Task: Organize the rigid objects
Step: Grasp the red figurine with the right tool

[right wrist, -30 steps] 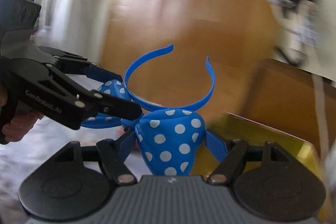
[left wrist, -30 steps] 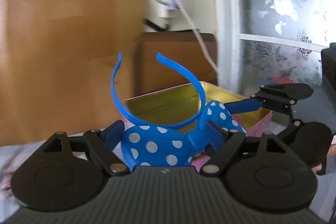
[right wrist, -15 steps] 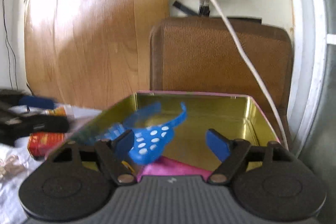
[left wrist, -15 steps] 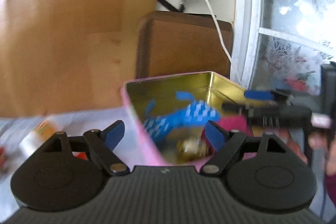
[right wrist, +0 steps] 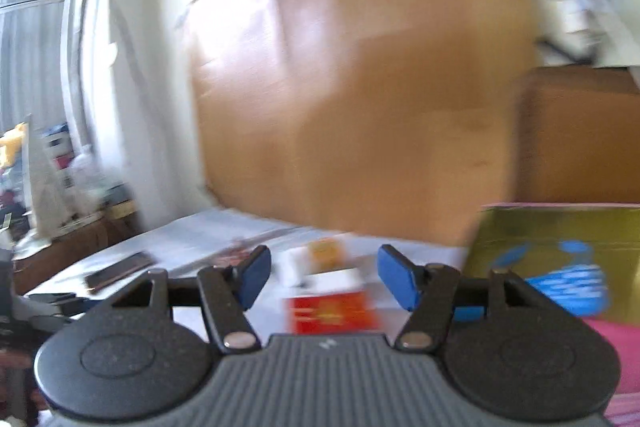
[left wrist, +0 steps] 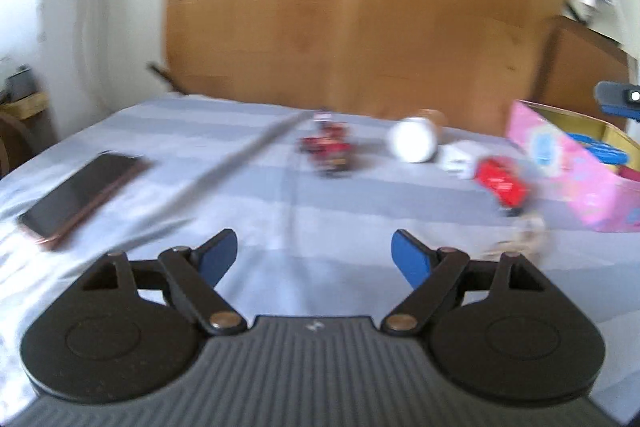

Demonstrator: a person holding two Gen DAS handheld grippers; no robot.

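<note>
A grey striped cloth lies before a wood panel; a phone rests on it. Both grippers gape empty; writing blurred.

Low wrist views, shared pink tin

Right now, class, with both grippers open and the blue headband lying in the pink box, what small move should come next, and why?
Probably ease the right gripper down onto the red packet. Its jaws stand open and empty with the packet just ahead, beside the pink box where the blue headband already lies. The left gripper hangs open over bare cloth.
</note>
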